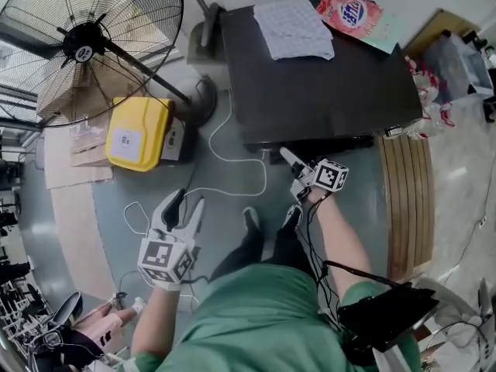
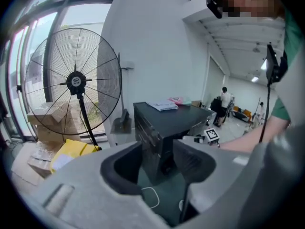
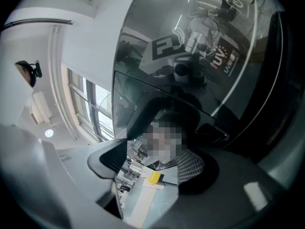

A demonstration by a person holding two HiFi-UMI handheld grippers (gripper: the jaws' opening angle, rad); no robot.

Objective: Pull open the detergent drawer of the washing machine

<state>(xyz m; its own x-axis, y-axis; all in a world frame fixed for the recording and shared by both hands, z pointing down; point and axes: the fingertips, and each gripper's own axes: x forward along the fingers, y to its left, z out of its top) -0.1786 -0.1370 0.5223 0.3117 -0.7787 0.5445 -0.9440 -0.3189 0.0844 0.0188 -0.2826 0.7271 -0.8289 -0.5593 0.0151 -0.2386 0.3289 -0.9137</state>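
The washing machine (image 1: 325,91) is sitting at the top of the head view, dark and boxy, with a pale cloth (image 1: 294,28) and a pink detergent packet (image 1: 353,12) lying on its lid. The right gripper (image 1: 293,173) is reaching in level at the machine's front upper edge, near its left corner, jaws spread wide with nothing pinched between them. In the right gripper view the jaws (image 3: 152,161) are gaping right up against the glossy dark front panel (image 3: 190,56), which is throwing back reflections of the room. The detergent drawer is not showing as a separate piece in any view, so I cannot tell whether the tips are touching it.

The left gripper (image 1: 187,204) is hanging well apart from the machine, over the grey floor and tilted downward, also wide open and empty. In its own view the machine (image 2: 167,123) is standing framed between its jaws (image 2: 159,161). Off to the left, a big standing fan (image 1: 93,45) and a yellow case (image 1: 139,130) are sitting by the wall, and a white cable (image 1: 232,161) is looping across the floor.
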